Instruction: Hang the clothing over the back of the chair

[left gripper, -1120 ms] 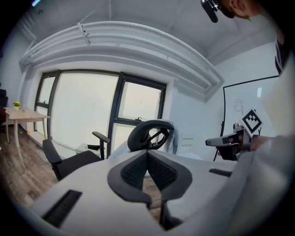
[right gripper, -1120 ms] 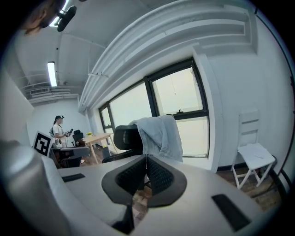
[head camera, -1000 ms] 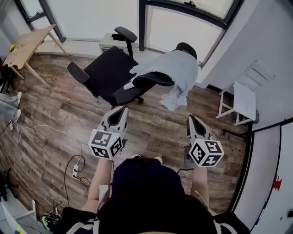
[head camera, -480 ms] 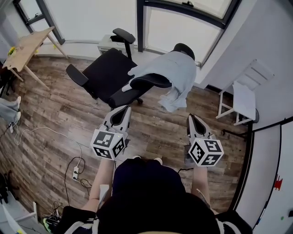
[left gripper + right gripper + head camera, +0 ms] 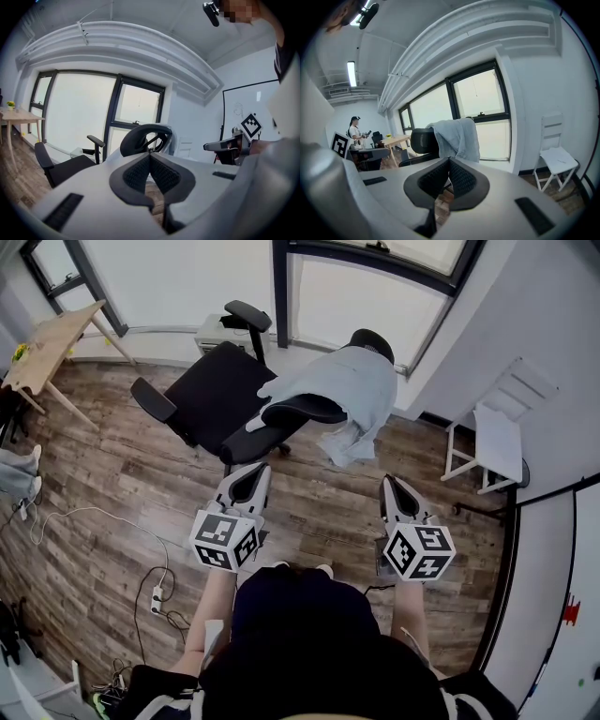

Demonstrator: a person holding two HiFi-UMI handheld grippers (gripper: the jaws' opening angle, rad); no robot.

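Well, nearest to me on the feed are the two grippers, both on my side of the office chair [image 5: 220, 390] and well apart from it. The left gripper [image 5: 254, 468] is clenched, its ribbed pads pressed together at the tips with nothing between them, and it points toward the near edge of the chair's seat. The right gripper [image 5: 387, 481] is likewise closed on nothing (its own view shows the pads meeting in a narrow V). It aims at the side of the chair where the cloth hangs lowest. Between the grippers and the chair runs bare wooden floor [image 5: 309, 512]. Further to the left of the chair, on my side of it, a power strip [image 5: 155, 593] lies with its cables trailing.

The chair itself is black, with armrests, and in the head view its backrest sits at the right end of the seat. The clothing [image 5: 356, 381], a pale blue garment, is draped over the top of that backrest. It covers the upper back and falls down the rear, with a crumpled end hanging lower. The black headrest [image 5: 373, 337] pokes out above it.

Left of the chair stands a wooden table [image 5: 52, 334]. Right of the chair, a white folding chair [image 5: 492, 442] stands by the wall. Behind the chair is the dark-framed window [image 5: 366, 292].
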